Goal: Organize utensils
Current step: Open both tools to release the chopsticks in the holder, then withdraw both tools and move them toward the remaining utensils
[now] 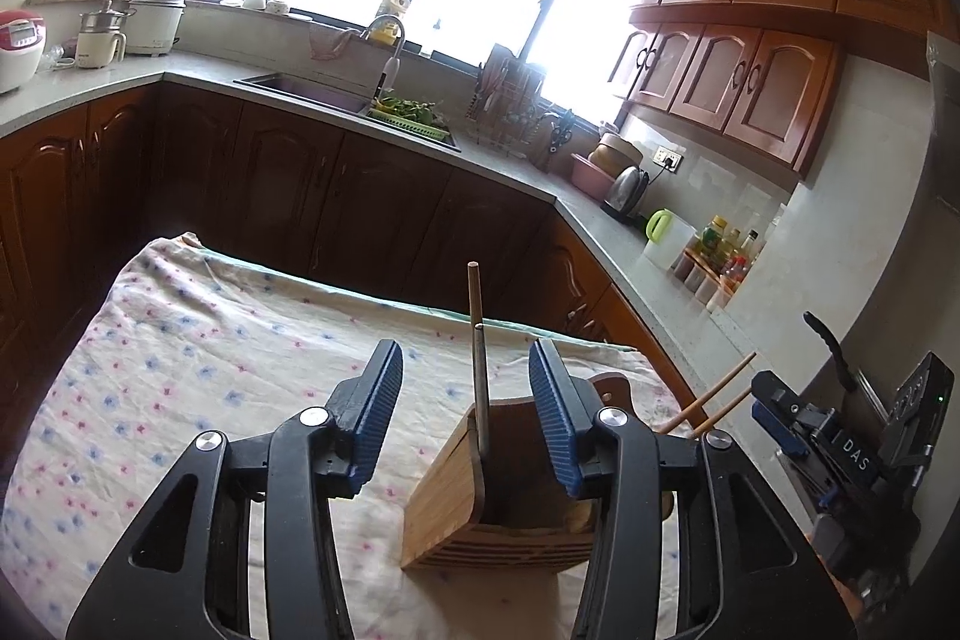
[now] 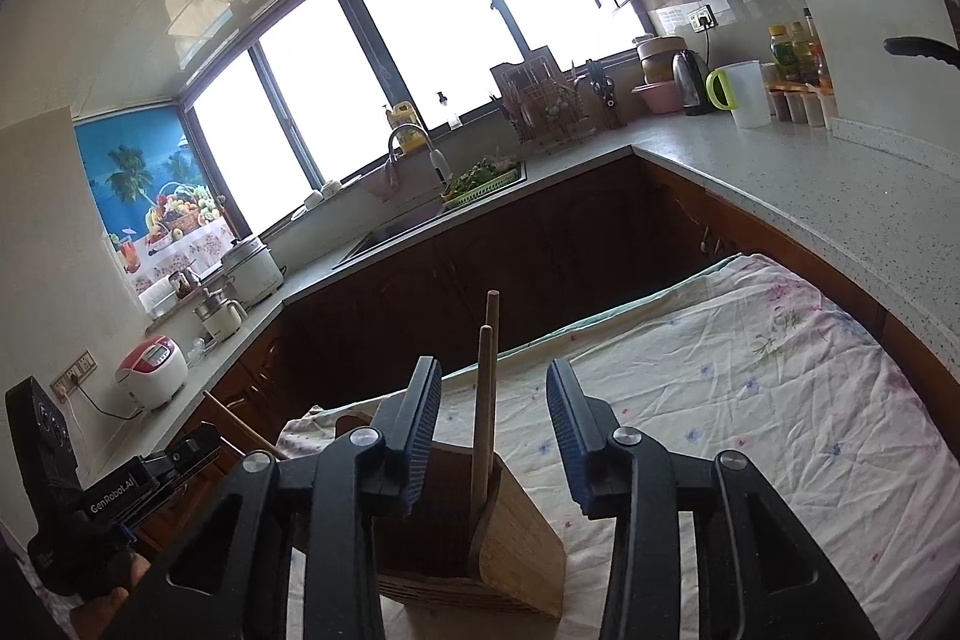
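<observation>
A wooden utensil holder stands on a floral cloth. Two wooden chopsticks stand upright in it. My left gripper is open and empty, its jaws either side of the holder and sticks. In the right wrist view the same holder and chopsticks sit between the open jaws of my right gripper, which holds nothing. Two more chopsticks stick out at the right in the left wrist view, by the right gripper's body; one chopstick shows at the left in the right wrist view.
The cloth covers a table with its far edge toward dark wooden cabinets. A counter runs around with a sink, kettle, white jug, bottles and rice cooker.
</observation>
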Demonstrator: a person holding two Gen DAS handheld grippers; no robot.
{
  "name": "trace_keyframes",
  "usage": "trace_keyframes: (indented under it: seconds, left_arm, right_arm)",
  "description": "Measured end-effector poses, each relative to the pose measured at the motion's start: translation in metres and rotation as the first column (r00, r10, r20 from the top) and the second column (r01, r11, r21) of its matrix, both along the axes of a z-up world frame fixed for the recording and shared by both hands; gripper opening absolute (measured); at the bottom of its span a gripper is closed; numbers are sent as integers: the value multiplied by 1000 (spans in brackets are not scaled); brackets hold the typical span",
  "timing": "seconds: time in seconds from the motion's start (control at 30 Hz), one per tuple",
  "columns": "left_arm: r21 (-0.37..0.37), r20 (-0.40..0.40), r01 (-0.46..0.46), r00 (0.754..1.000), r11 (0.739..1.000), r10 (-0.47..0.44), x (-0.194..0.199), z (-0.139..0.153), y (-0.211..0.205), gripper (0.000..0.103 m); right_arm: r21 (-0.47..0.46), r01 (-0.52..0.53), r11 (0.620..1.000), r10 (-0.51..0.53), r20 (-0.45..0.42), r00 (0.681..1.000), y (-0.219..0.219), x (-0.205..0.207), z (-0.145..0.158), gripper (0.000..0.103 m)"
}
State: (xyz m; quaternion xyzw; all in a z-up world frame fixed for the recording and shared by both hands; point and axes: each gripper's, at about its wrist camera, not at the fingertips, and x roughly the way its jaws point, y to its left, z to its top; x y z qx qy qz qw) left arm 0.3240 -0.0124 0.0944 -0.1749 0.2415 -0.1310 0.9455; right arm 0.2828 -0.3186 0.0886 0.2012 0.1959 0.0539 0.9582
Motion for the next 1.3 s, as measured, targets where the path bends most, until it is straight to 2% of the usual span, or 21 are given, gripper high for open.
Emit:
trace_keyframes:
  seconds: [0.03, 0.07, 0.1, 0.23, 0.33, 0.5, 0.9, 1.3]
  left_arm:
    - [2, -3, -3, 1000, 1000, 3, -2, 0, 1, 48]
    - [4, -9, -7, 1000, 1000, 8, -4, 0, 2, 59]
    - [6, -13, -14, 1000, 1000, 14, -7, 0, 4, 70]
    - [37, -30, -50, 998, 998, 51, -23, -1, 8, 86]
    - [45, -32, -50, 998, 998, 51, -38, -3, 13, 87]
    - [69, -49, -80, 995, 994, 84, -68, -9, 19, 89]
    - [75, -130, -43, 990, 996, 52, -145, -33, 21, 89]
    - [82, -174, -23, 984, 996, 37, -208, -58, 28, 89]
  right_arm:
    - [6, 8, 1000, -8, 7, 1000, -2, -2, 1, 61]
    - [10, 15, 1000, -15, 14, 1000, -3, -5, 3, 70]
    - [13, 17, 1000, -18, 20, 1000, -4, -8, 3, 72]
    - [41, -6, 999, 5, 18, 1000, -4, -20, 6, 79]
    - [60, -28, 998, 28, 12, 1000, -4, -35, 3, 92]
    - [49, -67, 997, 68, -11, 998, 1, -66, -2, 94]
    - [41, -89, 995, 91, -49, 995, 2, -145, -13, 96]
    - [6, -87, 996, 87, -88, 992, 4, -212, -35, 99]
